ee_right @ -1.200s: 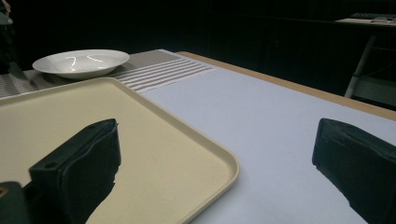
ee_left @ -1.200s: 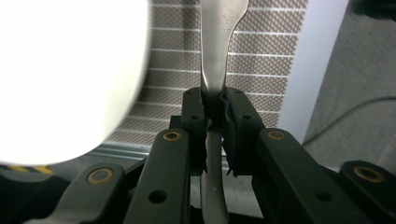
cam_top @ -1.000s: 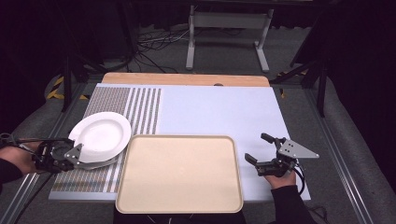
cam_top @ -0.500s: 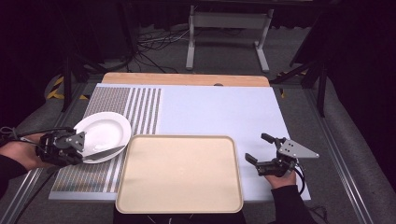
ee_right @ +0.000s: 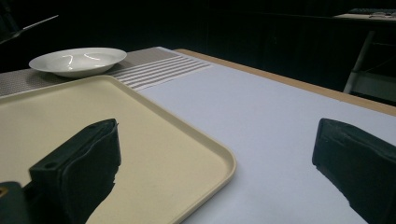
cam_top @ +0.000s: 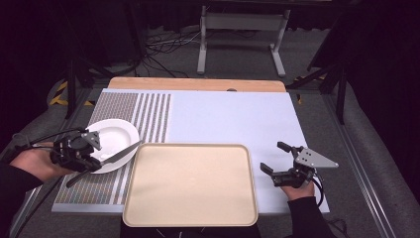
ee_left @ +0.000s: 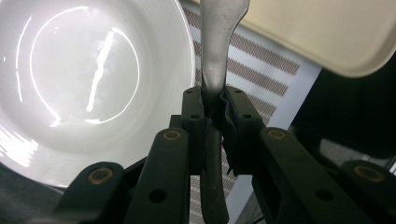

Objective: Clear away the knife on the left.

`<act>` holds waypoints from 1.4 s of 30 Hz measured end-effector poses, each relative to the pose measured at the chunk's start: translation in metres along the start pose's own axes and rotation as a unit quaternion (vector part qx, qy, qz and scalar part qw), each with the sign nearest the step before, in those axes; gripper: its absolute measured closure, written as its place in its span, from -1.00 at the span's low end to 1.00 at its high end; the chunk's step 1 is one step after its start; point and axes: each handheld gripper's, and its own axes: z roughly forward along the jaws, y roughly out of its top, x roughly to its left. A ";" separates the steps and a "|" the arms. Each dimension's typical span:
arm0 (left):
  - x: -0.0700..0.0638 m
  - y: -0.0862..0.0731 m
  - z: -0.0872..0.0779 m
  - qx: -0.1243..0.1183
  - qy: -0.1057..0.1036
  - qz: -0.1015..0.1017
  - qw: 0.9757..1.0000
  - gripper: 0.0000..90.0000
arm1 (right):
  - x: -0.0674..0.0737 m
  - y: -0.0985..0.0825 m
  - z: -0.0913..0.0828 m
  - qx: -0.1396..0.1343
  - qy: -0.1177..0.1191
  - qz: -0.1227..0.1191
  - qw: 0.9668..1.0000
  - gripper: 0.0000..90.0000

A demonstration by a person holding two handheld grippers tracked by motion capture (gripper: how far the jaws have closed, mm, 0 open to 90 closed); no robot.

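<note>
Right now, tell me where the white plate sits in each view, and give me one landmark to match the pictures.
High view: white plate at left, on the striped mat, beside the left gripper, which holds a knife.
Left gripper view: plate at upper left, left of the knife blade.
Right gripper view: plate at upper left, far off.
Shared landmark: beige tray, beside the plate.

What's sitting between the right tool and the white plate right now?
The beige tray, bare on top, lies between the right tool and the white plate; both the high view and the right gripper view show it.
</note>
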 end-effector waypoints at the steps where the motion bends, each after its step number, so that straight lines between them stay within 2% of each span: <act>1: 0.000 0.002 0.001 -0.006 -0.003 -0.013 1.000 0.78 | 0.000 0.000 0.000 -0.001 0.000 0.001 1.000 -0.96; 2: 0.000 0.004 0.001 -0.007 -0.009 -0.022 1.000 0.78 | 0.000 0.000 0.000 -0.001 0.000 0.001 1.000 -0.96; 3: 0.000 0.004 0.001 -0.007 -0.009 -0.022 1.000 0.78 | 0.000 0.000 0.000 -0.001 0.000 0.001 1.000 -0.96; 4: -0.001 0.007 0.001 -0.015 -0.013 -0.030 0.999 0.78 | 0.000 0.000 0.000 0.000 0.001 0.001 1.000 -0.96; 10: -0.007 0.017 0.003 -0.031 -0.025 -0.039 0.998 0.78 | -0.001 0.000 0.000 0.001 0.000 0.001 1.000 -0.96; 12: -0.008 0.021 0.004 -0.035 -0.036 -0.045 0.998 0.78 | -0.001 0.000 0.000 -0.001 0.000 0.001 1.000 -0.96; 14: -0.009 0.026 0.005 -0.046 -0.046 -0.064 0.996 0.78 | -0.001 0.000 -0.001 0.000 -0.001 0.002 1.000 -0.96; 15: -0.009 0.027 0.006 -0.047 -0.048 -0.061 0.996 0.78 | -0.001 0.000 -0.001 -0.001 -0.001 0.003 1.000 -0.96; 16: -0.011 0.031 0.007 -0.049 -0.052 -0.071 0.995 0.78 | -0.001 0.000 -0.001 -0.001 0.000 0.003 1.000 -0.96; 18: -0.012 0.034 0.008 -0.051 -0.050 -0.069 0.995 0.78 | -0.001 0.000 -0.001 0.000 0.001 0.005 1.000 -0.96; 20: -0.014 0.039 0.009 -0.055 -0.055 -0.076 0.994 0.78 | -0.002 0.000 -0.001 -0.001 0.000 0.005 1.000 -0.96; 24: -0.018 0.047 0.012 -0.056 -0.059 -0.073 0.994 0.78 | -0.002 0.000 -0.002 -0.003 0.000 0.005 1.000 -0.96; 26: -0.021 0.053 0.016 -0.058 -0.069 -0.072 0.993 0.78 | -0.002 0.000 -0.002 -0.004 -0.001 0.005 1.000 -0.96; 28: -0.024 0.058 0.018 -0.067 -0.068 -0.077 0.992 0.78 | -0.002 0.000 -0.002 -0.004 0.000 0.006 1.000 -0.96; 29: -0.025 0.060 0.019 -0.069 -0.069 -0.071 0.993 0.78 | -0.002 -0.001 -0.002 -0.004 -0.001 0.006 1.000 -0.96; 37: -0.035 0.077 0.028 -0.066 -0.086 -0.059 0.992 0.78 | -0.003 0.000 -0.003 -0.004 -0.001 0.007 1.000 -0.96; 40: -0.038 0.084 0.033 -0.082 -0.095 -0.072 0.990 0.78 | -0.003 0.000 -0.003 -0.004 -0.001 0.007 1.000 -0.96; 42: -0.039 0.087 0.035 -0.085 -0.095 -0.076 0.989 0.78 | -0.004 0.000 -0.003 -0.006 -0.001 0.007 1.000 -0.96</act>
